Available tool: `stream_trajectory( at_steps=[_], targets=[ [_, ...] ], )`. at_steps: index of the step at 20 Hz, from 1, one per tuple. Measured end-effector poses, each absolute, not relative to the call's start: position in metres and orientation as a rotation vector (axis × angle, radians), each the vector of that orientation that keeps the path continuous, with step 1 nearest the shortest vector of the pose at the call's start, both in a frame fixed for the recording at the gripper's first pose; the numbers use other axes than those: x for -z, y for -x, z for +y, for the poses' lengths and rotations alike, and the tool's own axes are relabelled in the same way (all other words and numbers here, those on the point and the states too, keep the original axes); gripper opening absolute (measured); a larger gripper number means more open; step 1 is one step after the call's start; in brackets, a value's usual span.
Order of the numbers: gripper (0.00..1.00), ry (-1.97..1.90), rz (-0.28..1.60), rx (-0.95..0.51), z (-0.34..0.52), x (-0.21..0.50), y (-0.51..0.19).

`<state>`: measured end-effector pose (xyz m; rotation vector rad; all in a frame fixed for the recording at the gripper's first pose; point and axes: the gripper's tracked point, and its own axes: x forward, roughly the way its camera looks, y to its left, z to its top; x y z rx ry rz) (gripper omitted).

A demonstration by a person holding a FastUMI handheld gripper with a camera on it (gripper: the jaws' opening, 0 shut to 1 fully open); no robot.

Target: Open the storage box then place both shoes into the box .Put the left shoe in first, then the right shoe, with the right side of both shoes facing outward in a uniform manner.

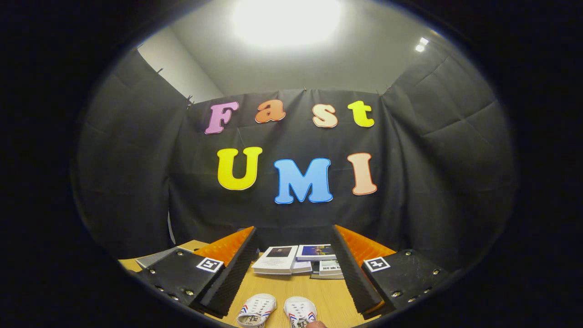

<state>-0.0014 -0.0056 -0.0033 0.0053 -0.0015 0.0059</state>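
1. My hand-held gripper (294, 266) is spread wide open, nothing between its fingers, raised above the desk (291, 287).
2. Left finger (227, 273) and right finger (353, 269) angle outward; the gap between them frames the desk's middle.
3. Two white sneakers sit side by side on the near part of the wooden desk, between the fingers and below them, toes pointing away from me.
4. Left sneaker (256, 310): white with lace holes on top, red and blue stripes on its side, close to my left finger.
5. Right sneaker (300, 312): same white with red and blue stripes, just beside the left one, not touching it as far as I can tell.
6. Small bit of a fingertip (315, 324) shows at the near side of the right sneaker; contact unclear.
7. Farther on the desk, between the fingers: a stack of books (296, 260), a white-covered one on the left, a blue-pictured one to its right, more underneath.
8. Grey flat item (157, 257) lies on the desk's far left, beyond my left finger; can't tell what it is.
9. Black cloth wall (136, 159) stands behind the desk.
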Motion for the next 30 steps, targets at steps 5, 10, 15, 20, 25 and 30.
stream_trajectory(
  at_steps=[5, 10, 15, 20, 25, 30],
  targets=[
    [0.97, 0.013, -0.005, -0.013, -0.002, 0.002, -0.002],
    [0.97, 0.041, -0.015, -0.010, -0.001, -0.003, -0.005],
    [0.96, -0.071, 0.029, -0.067, 0.020, 0.011, -0.014],
    [0.97, -0.185, 0.146, -0.219, 0.067, 0.038, -0.012],
    [0.99, -0.379, 0.295, -0.348, 0.117, 0.070, -0.007],
    [0.99, -0.561, 0.454, -0.388, 0.144, 0.108, -0.006]
  ],
)
